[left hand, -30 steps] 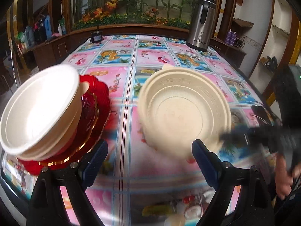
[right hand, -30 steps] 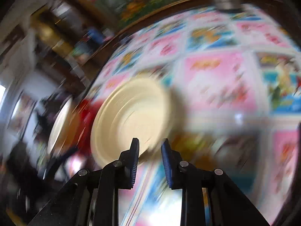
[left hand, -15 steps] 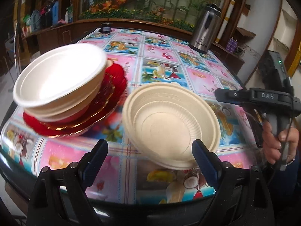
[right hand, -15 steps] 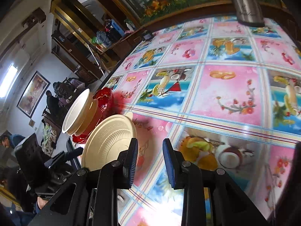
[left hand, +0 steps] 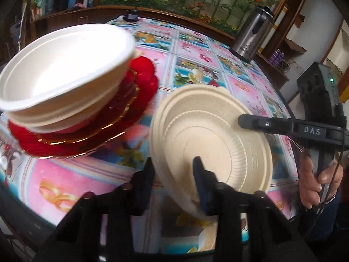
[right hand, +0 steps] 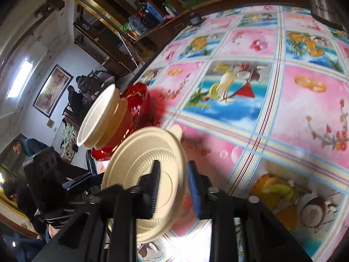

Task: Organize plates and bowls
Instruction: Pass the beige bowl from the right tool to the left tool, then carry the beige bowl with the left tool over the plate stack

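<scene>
A table (left hand: 196,50) under a bright pink-and-blue fruit-print cloth fills both views. The left gripper (left hand: 174,170) is closing, its jaws astride the near rim of a stack of cream plates (left hand: 213,139). The right gripper (right hand: 173,185) pinches the opposite rim of the same plates, one jaw over the inside, one outside. Left of both, white bowls (left hand: 65,72) sit on red plates (left hand: 139,100). A steel kettle (left hand: 253,37) stands far beyond.

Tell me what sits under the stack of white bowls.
The white bowls rest on red plates with gold trim, on the patterned table. How many red plates are stacked there cannot be told; the bowls cover their middles.
</scene>
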